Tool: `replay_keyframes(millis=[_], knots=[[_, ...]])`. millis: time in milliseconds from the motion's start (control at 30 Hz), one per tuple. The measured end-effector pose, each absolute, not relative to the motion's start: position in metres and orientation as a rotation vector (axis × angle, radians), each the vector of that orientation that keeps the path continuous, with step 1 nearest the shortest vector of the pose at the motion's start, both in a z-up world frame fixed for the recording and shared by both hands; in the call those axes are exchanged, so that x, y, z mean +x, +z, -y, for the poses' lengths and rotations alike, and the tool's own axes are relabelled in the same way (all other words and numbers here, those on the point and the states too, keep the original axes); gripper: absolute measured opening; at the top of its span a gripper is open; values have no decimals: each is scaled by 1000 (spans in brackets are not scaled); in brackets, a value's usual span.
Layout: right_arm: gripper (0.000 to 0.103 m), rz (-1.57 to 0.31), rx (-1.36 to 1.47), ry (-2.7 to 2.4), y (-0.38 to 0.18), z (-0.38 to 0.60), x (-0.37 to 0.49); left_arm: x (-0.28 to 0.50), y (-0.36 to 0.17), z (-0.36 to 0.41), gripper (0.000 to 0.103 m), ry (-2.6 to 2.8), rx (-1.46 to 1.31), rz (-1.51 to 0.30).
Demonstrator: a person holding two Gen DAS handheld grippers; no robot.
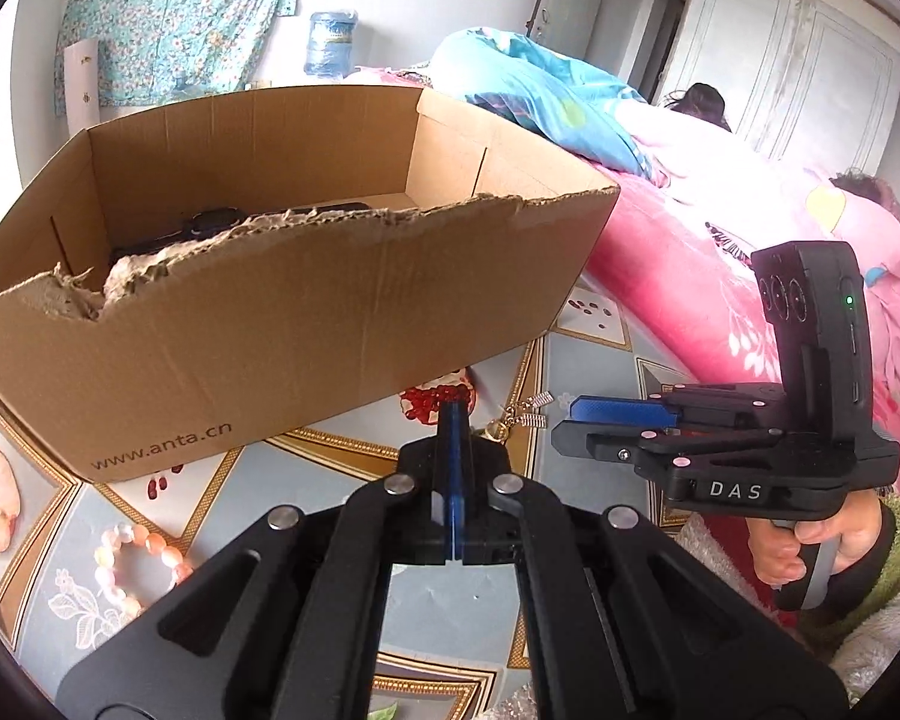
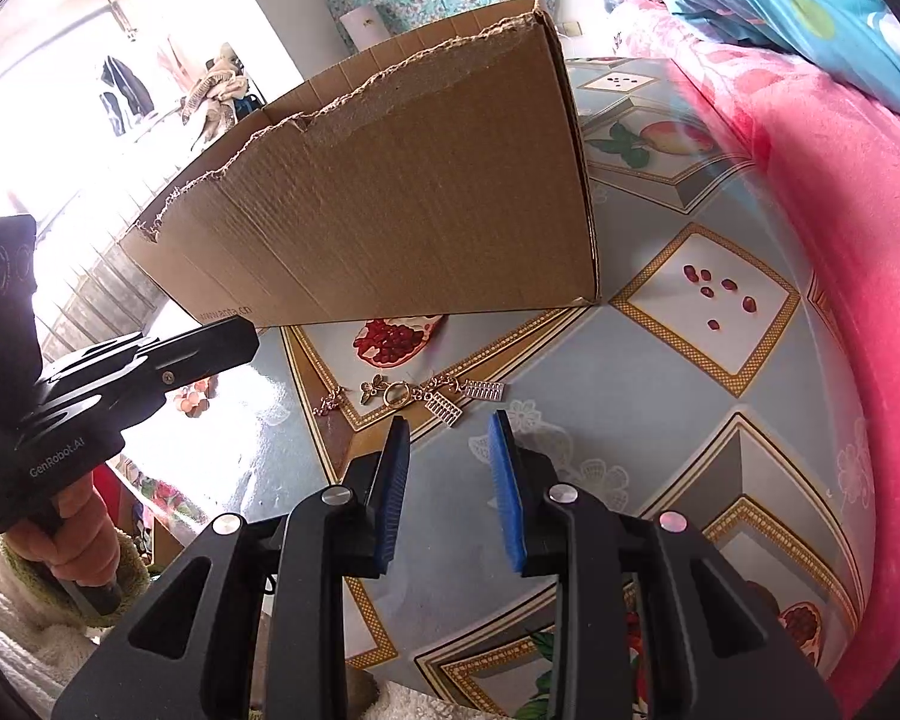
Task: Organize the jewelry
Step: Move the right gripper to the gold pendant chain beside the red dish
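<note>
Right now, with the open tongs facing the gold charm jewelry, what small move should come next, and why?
Probably ease the right tongs forward and down over the gold charm jewelry. Their jaws stand open just short of it, it lies flat on the patterned tablecloth before the torn brown cardboard box, and the left tongs are shut.

fruit-print tablecloth [image 2: 660, 360], pink blanket [image 2: 858, 192], water jug [image 1: 330, 45]

strong daylight floods both fisheye views, blowing out the window [image 2: 90, 120] at left in the right wrist view and the pink bedding [image 1: 720, 192]. glare washes the glossy tablecloth [image 2: 222, 438]. edges bow heavily under dark vignetting; the centres stay sharp.
</note>
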State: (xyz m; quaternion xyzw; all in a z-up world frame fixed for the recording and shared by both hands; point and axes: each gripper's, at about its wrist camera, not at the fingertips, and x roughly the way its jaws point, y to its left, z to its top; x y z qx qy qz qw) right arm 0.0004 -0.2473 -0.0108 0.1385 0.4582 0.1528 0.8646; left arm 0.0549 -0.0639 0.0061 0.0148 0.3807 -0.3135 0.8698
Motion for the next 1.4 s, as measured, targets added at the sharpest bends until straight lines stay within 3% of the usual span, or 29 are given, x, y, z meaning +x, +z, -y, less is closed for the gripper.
replay_keyframes(millis=[267,300,367,533,800,900,1067,1400], knots=[[27,-964,266,322,-8,241,-4,45,-9,61,0,-633,97,-839],[27,-965,266,323,-8,241,-4,43,-10,61,2,-635,104,-837],[27,-966,263,325,-7,239,-4,40,-11,64,17,-629,127,-826],[27,-967,261,330,-7,241,-1,40,-19,75,18,-612,193,-806],[27,-960,274,323,-9,246,-2,49,-31,97,18,-598,303,-791],[27,-957,275,318,-10,247,-3,48,-31,103,4,-604,321,-784],[27,-951,274,313,-9,248,-5,46,-31,102,1,-588,320,-773],[27,-917,247,373,2,231,-11,45,-3,70,0,-546,198,-742]])
